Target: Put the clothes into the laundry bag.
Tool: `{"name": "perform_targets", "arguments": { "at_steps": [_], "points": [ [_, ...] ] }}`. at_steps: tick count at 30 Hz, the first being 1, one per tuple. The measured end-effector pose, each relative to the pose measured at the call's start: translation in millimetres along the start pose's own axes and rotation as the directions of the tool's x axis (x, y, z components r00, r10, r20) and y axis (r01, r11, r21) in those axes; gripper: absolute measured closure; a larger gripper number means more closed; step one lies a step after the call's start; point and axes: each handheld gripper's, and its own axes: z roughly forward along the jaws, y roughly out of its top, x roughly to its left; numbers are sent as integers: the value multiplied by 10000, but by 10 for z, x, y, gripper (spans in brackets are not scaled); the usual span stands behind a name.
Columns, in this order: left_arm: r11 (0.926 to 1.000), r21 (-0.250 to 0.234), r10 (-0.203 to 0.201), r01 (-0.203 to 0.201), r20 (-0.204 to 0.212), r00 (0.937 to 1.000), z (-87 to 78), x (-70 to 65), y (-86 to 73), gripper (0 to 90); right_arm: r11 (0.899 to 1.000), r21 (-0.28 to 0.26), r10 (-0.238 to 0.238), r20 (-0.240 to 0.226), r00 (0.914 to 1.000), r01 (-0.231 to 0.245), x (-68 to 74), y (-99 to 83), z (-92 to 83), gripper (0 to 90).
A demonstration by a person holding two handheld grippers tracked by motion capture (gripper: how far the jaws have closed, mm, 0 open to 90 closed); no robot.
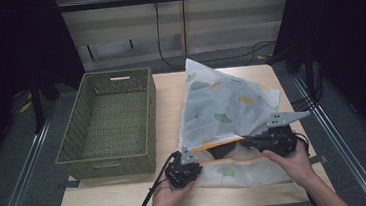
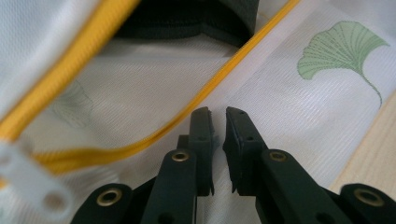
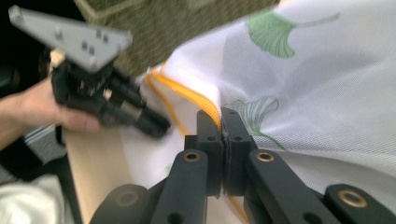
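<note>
A white mesh bag (image 1: 226, 104) printed with green leaves lies on the table, its mouth edged by an orange-yellow zipper (image 1: 219, 143). My right gripper (image 1: 245, 138) is shut on the upper zipper edge (image 3: 205, 105) and holds it raised, so the mouth gapes. Something dark (image 1: 220, 151) lies inside the bag (image 2: 187, 18). My left gripper (image 1: 197, 160) rests at the near left corner. In its own view the left gripper (image 2: 219, 114) has its jaws almost together with a slim gap, tips over the flat lower mesh (image 2: 289, 107) just past the lower zipper line (image 2: 205, 98).
A green woven basket (image 1: 106, 166) stands empty on the left half of the wooden table (image 1: 109, 202), its wall close to the bag's left side. Cables run along the floor behind the table. The right gripper view shows the left gripper (image 3: 161, 126) and its hand.
</note>
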Motion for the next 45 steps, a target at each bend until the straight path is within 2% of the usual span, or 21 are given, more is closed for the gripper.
{"name": "perform_targets", "arguments": {
  "at_steps": [5, 8, 11, 13, 15, 16, 19, 22, 23, 24, 26, 27, 28, 29, 31, 32, 34, 36, 38, 41, 45],
  "points": [
    [9999, 133, -54, 56, -118, 9999, -3, -5, 11, 812, 9970, 778, 96, -526, 9986, -55, -14, -186, 115, 881],
    [9998, -177, -44, 42, -84, 10000, 7, -7, -11, 809, 9927, 1204, 137, -679, 9976, -54, -50, -270, 206, 876],
    [9988, -44, 488, -487, 16, 9988, -64, 10, -34, 836, 9841, 1775, 244, -687, 9973, -119, -67, -364, 303, 869],
    [9978, -669, 18, -3, 228, 9997, -180, 64, -75, 810, 9742, 2256, 85, -426, 9991, 13, -65, -406, 357, 868],
    [9903, -1390, 48, 24, 513, 9987, -305, 62, -77, 775, 9687, 2483, 44, -438, 9990, 66, -75, -425, 387, 859],
    [9872, -1594, 138, -75, 379, 9992, -358, 55, -48, 766, 9670, 2546, 159, -432, 9989, -44, -82, -434, 403, 852],
    [9813, -1905, 314, -260, 252, 9992, -416, 79, 81, 729, 9550, 2965, 178, -401, 9990, -51, -104, -468, 473, 823],
    [9780, -2084, -31, 95, 315, 9995, -331, 180, 183, 714, 9483, 3173, 29, -378, 9993, 93, -102, -497, 518, 805],
    [9831, -1812, -282, 255, -124, 9995, -285, 210, 220, 677, 9489, 3151, -75, -389, 9992, 193, -110, -499, 531, 803],
    [9817, -1877, -383, 311, -353, 9986, -265, 218, 236, 657, 9467, 3217, -57, -326, 9995, 159, -104, -497, 537, 804],
    [9831, -1827, -230, 147, -437, 9988, -216, 235, 247, 658, 9464, 3225, -66, -273, 9996, 151, -118, -498, 536, 778],
    [9906, -1367, -131, -7, -1001, 9949, -163, 255, 256, 658, 9483, 3169, -77, -275, 9996, 160, -130, -503, 540, 759],
    [9953, -915, -414, 326, -961, 9945, -69, 299, 245, 658, 9468, 3219, 72, -202, 9998, -3, -131, -508, 530, 728],
    [9983, -465, -393, 356, -812, 9959, -17, 320, 232, 669, 9460, 3242, 75, -129, 9999, -29, -143, -515, 518, 703],
    [9987, 502, -43, 92, -982, 9952, 74, 278, 214, 670, 9503, 3106, 240, -64, 9997, -208, -147, -527, 477, 661],
    [9985, 534, -40, 82, -779, 9970, 113, 266, 197, 661, 9555, 2945, 207, -116, 9997, -164, -156, -518, 431, 639],
    [9991, 424, -9, 39, -710, 9975, 116, 261, 185, 651, 9639, 2655, 216, 24, 9998, -215, -164, -486, 349, 641],
    [9987, 508, 21, 10, -608, 9981, 109, 278, 187, 643, 9717, 2342, 236, 336, 9992, -308, -202, -469, 265, 703],
    [9995, 314, 28, -9, -605, 9982, 99, 293, 154, 628, 9712, 2299, 427, 881, 9952, -620, -263, -499, 195, 766],
    [10000, -76, -40, 35, -641, 9979, 63, 297, 97, 614, 9572, 2694, 666, 1513, 9862, -1060, -346, -624, 145, 782],
    [9961, -876, -119, 105, -160, 9998, -107, 276, 64, 657, 9425, 2961, 937, 2116, 9728, -1552, -437, -725, 134, 781]
  ]
}}
